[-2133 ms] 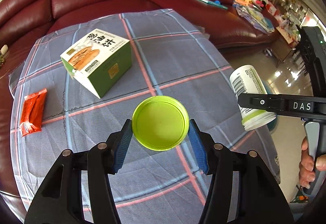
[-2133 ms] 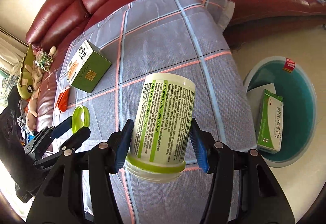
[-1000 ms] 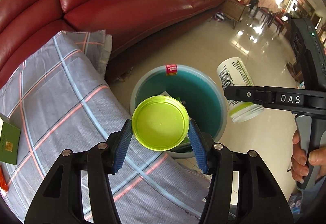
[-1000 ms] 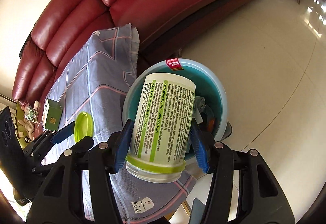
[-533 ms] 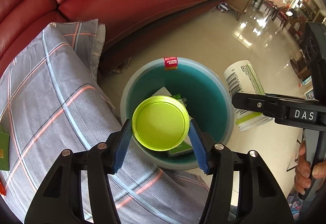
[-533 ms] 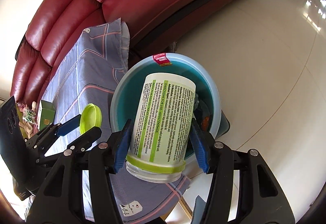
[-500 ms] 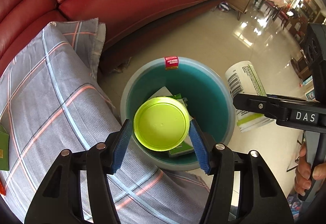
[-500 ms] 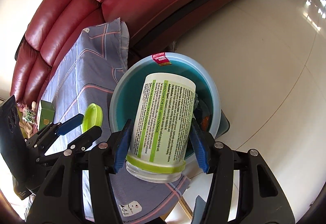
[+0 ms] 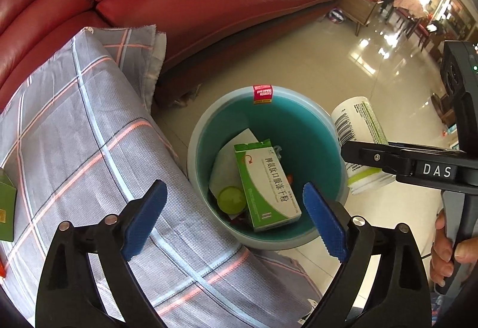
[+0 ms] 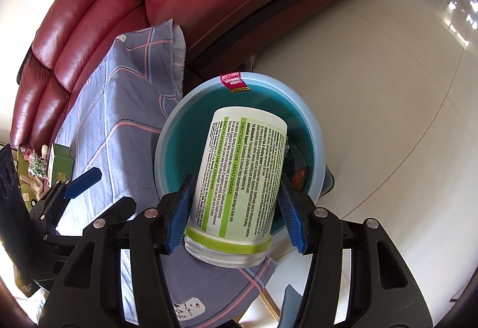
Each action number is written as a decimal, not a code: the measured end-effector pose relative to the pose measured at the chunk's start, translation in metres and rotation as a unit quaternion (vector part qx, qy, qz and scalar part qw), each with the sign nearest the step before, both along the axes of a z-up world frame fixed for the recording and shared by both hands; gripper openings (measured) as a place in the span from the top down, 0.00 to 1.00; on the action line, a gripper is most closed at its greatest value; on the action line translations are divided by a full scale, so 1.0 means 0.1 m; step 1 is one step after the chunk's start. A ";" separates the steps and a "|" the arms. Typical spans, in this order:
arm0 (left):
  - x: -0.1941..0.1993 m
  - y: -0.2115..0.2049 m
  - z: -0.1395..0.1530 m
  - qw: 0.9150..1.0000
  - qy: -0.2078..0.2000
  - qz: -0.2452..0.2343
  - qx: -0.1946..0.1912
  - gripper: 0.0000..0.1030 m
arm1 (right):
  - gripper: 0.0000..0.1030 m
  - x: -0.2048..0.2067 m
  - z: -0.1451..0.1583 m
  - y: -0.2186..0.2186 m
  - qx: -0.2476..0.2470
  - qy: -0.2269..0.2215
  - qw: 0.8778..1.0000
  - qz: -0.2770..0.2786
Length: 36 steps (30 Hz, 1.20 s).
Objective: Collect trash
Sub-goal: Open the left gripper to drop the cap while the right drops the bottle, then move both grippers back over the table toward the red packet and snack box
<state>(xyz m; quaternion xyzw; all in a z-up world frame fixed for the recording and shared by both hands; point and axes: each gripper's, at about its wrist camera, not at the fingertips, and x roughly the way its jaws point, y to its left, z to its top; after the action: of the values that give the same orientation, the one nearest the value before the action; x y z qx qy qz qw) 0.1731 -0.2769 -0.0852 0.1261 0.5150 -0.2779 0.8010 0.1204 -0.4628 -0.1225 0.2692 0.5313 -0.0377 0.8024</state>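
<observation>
- Your left gripper: jaws opening, nothing between them; the green lid already lies in the teal bin beside the green-white box.
- Your right gripper clamps the white bottle, hanging over the bin's near rim.
- Carry it further over the bin's middle, clear of the checked cloth, before letting go.

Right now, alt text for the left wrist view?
The left gripper, jaws opening and empty, hangs over a teal bin holding a lime-green lid and a green-and-white medicine box. At right, the right gripper holds a white supplement bottle.
</observation>
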 end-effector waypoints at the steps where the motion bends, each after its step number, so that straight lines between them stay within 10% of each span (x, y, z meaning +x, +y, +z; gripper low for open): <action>1: 0.00 0.01 -0.01 1.000 0.000 0.001 0.002 0.10 | 0.49 0.01 -0.01 0.01 -0.001 0.001 1.000 0.001; 6: -0.01 0.04 -0.04 1.000 0.005 0.002 0.004 0.10 | 0.48 0.04 -0.02 0.05 -0.007 0.006 1.000 0.002; 14: 0.00 0.09 -0.06 1.000 0.012 0.007 0.001 0.10 | 0.12 0.07 0.03 0.08 -0.015 0.009 1.000 -0.005; 36: -0.08 0.28 -0.01 1.000 0.017 0.013 -0.014 0.10 | 0.12 -0.02 0.08 0.25 -0.038 0.034 0.999 -0.005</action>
<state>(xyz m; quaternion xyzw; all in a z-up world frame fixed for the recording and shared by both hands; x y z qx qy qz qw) 0.1654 -0.2494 -0.0861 0.1033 0.5263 -0.2768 0.7973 0.1185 -0.4373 -0.1142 0.2393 0.5551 -0.0711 0.7934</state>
